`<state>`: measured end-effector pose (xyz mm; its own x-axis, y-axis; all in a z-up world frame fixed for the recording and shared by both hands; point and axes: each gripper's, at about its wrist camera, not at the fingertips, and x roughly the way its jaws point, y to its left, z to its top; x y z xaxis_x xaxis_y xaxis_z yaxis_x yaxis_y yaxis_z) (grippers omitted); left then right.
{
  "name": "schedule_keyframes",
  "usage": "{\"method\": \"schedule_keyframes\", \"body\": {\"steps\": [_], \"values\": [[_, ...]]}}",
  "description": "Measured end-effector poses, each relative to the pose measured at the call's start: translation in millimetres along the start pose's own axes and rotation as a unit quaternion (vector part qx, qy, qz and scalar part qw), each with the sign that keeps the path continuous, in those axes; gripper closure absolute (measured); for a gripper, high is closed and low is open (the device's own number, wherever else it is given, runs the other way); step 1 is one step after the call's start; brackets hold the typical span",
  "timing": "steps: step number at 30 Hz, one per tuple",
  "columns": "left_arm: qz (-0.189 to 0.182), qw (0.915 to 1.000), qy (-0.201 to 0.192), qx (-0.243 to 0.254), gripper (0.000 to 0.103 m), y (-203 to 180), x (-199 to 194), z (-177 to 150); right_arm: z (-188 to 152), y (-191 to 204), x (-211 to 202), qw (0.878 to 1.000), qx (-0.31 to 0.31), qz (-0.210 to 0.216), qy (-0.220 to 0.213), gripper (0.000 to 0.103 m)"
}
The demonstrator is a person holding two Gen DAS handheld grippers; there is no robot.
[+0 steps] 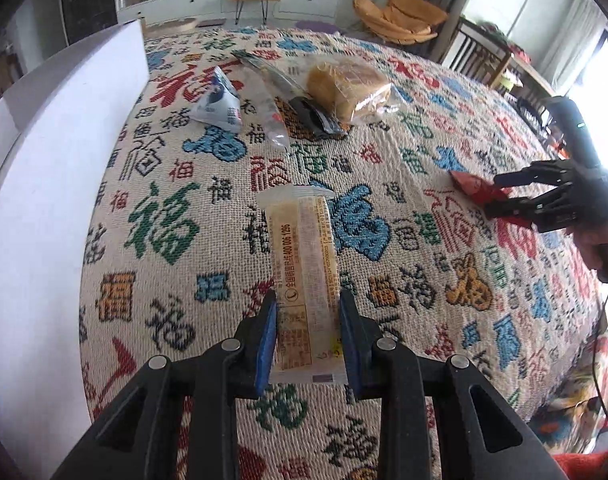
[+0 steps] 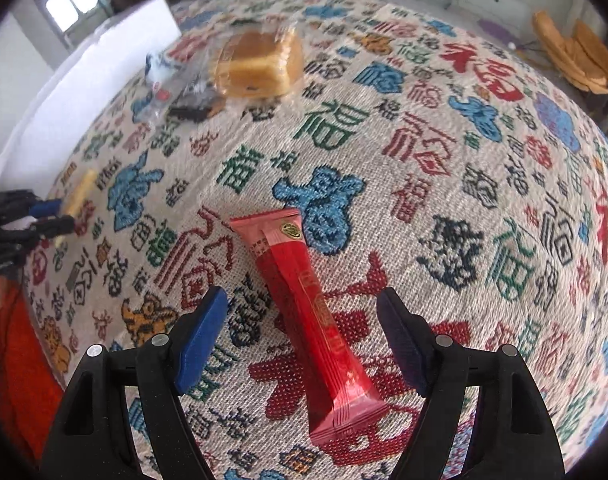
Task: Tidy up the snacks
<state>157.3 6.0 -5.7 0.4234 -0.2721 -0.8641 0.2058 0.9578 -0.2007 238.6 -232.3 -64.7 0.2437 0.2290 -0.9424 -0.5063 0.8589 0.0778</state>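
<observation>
My left gripper (image 1: 307,300) is shut on a long pale yellow snack bar (image 1: 302,256) that lies lengthwise on the patterned tablecloth (image 1: 176,232). My right gripper (image 2: 302,308) is open, with a red snack packet (image 2: 304,308) lying on the cloth between its blue pads, untouched. In the left wrist view the right gripper (image 1: 500,196) shows at the right edge over the red packet (image 1: 470,184). In the right wrist view the left gripper (image 2: 50,216) shows at the far left with the yellow bar (image 2: 78,196).
A wrapped bread loaf (image 1: 344,88), a dark snack packet (image 1: 304,112) and a blue-and-white triangular pouch (image 1: 218,100) lie at the far side of the table. A white box (image 1: 44,152) stands along the left. The loaf also shows in the right wrist view (image 2: 260,62).
</observation>
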Motion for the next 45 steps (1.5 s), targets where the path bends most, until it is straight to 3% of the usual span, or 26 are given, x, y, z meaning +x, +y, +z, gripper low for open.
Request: {"method": "schedule_keyframes", "body": {"steps": [1, 4, 5, 9, 12, 15, 22, 28, 29, 30, 32, 35, 37, 41, 45], "values": [[-0.005, 0.9999, -0.011, -0.007, 0.075, 0.8, -11.6, -3.4, 5.7, 2.0, 6.3, 1.0, -0.009, -0.009, 0.018, 0.028], [-0.013, 0.9986, -0.045, -0.025, 0.075, 5.6, -47.4, -12.9, 16.8, 4.1, 15.2, 0.998, -0.017, -0.035, 0.043, 0.08], [-0.017, 0.9978, -0.053, -0.034, 0.075, 8.3, -58.7, -17.3, 19.1, 3.5, 13.9, 0.998, -0.012, -0.036, 0.049, 0.087], [-0.033, 0.993, -0.084, -0.076, 0.075, 30.8, -101.9, -31.3, 22.3, 4.2, -10.3, 0.999, 0.025, -0.017, 0.026, 0.089], [-0.033, 0.9886, -0.104, -0.104, 0.075, 58.0, -132.1, -34.0, 29.8, 18.8, -39.7, 0.999, 0.05, 0.022, -0.005, 0.089], [0.017, 0.9851, -0.122, -0.119, 0.074, 92.4, -160.0, -33.7, 54.0, 58.1, -74.4, 0.995, 0.045, 0.07, -0.047, 0.089], [0.1, 0.9658, -0.126, -0.203, 0.074, 198.5, -187.4, -36.4, 143.2, 227.0, -115.6, 0.971, -0.016, 0.209, -0.118, 0.089], [0.155, 0.9534, -0.125, -0.227, 0.073, 241.7, -186.4, -46.3, 197.7, 359.6, -87.5, 0.954, -0.056, 0.266, -0.127, 0.088], [0.163, 0.951, -0.127, -0.23, 0.063, 246.7, -185.6, -47.6, 202.2, 374.1, -80.0, 0.95, -0.058, 0.279, -0.13, 0.081], [0.171, 0.9486, -0.125, -0.235, 0.04, 250.4, -184.4, -49.2, 207.1, 385.1, -72.4, 0.946, -0.057, 0.29, -0.132, 0.068], [0.186, 0.9423, -0.139, -0.241, 0.02, 252.0, -186.9, -55.9, 212.8, 395.2, -61.3, 0.941, -0.042, 0.305, -0.138, 0.043], [0.185, 0.9418, -0.152, -0.236, 0.019, 246.6, -189.8, -68.3, 206.5, 386.6, -63.2, 0.938, -0.033, 0.303, -0.164, 0.043], [0.181, 0.9418, -0.157, -0.236, 0.019, 237.5, -189.0, -75.0, 196.8, 368.9, -70.5, 0.942, -0.045, 0.276, -0.187, 0.043], [0.133, 0.9497, -0.17, -0.227, 0.019, 192.7, -180.7, -79.8, 163.0, 314.9, -78.8, 0.954, -0.075, 0.178, -0.228, 0.035], [0.061, 0.966, -0.162, -0.192, 0.011, 116.8, -155.2, -75.5, 110.6, 232.2, -58.5, 0.968, -0.061, 0.088, -0.226, 0.034]]}}
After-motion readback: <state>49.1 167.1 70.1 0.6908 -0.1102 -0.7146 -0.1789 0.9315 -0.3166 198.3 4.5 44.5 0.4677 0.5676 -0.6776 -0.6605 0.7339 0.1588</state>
